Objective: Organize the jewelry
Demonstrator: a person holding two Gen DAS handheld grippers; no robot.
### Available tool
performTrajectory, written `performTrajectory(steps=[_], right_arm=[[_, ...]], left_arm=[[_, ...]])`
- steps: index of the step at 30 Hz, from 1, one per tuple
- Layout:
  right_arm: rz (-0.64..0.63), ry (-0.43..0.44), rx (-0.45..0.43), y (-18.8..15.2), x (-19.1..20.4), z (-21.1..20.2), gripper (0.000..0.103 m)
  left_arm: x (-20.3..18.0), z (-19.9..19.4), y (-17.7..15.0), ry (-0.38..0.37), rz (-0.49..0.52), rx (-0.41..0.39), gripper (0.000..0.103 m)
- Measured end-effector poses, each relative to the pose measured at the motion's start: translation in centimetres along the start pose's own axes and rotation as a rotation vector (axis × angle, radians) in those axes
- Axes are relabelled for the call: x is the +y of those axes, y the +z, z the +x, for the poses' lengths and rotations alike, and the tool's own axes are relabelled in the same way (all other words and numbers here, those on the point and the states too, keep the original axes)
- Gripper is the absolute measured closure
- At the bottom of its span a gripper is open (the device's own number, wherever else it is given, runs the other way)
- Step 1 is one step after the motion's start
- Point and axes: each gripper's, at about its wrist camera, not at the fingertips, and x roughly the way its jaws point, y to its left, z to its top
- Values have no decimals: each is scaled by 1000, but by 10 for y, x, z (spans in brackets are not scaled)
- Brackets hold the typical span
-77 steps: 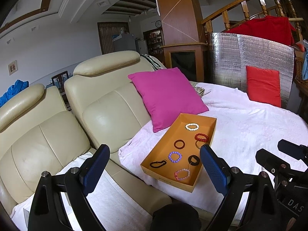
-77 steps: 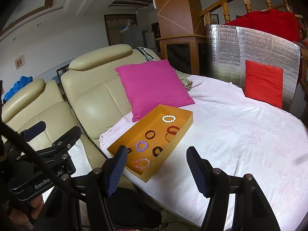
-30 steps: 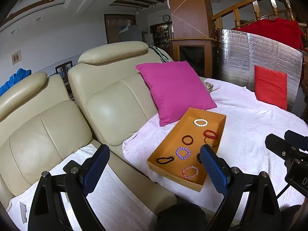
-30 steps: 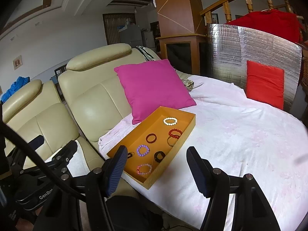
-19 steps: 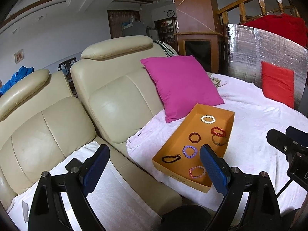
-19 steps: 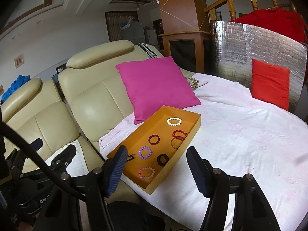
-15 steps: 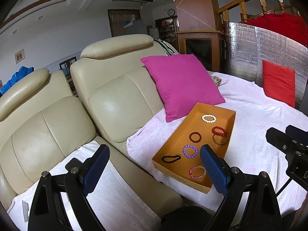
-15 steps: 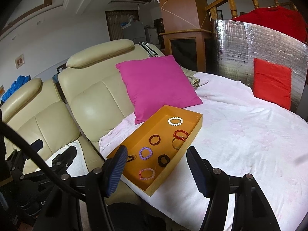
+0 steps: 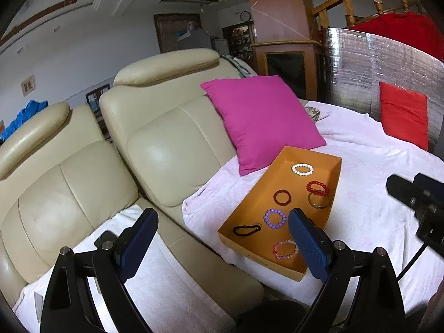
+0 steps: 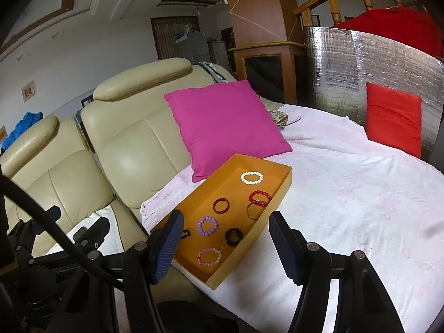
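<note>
Both the left gripper (image 9: pixel 222 242) and the right gripper (image 10: pixel 226 245) hang spread and empty short of the orange tray (image 10: pixel 273 198), where the bracelets (image 10: pixel 207 225) lie, just beside the pink pillow (image 10: pixel 226 127).

both my wrist views look forward and down from well back, sharing the orange tray (image 9: pixel 334 177) (image 10: pixel 283 186) ahead, my left one further left.
</note>
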Motion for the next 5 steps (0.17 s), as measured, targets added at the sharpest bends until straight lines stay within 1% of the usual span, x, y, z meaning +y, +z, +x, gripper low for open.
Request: performTrajectory(steps=[1, 2, 4, 5], right_arm=[[10, -5, -9, 0, -4, -2, 36], [35, -14, -26, -1, -15, -6, 36], [72, -37, -50, -1, -36, -13, 36], [102, -69, -73, -3, -56, -19, 36]], left_arm=[[-6, -1, 1, 0, 10, -5, 8], [-12, -1, 2, -9, 19, -7, 8], [-31, -2, 7, -67, 49, -13, 8], [-52, -1, 10, -124, 73, -19, 8]])
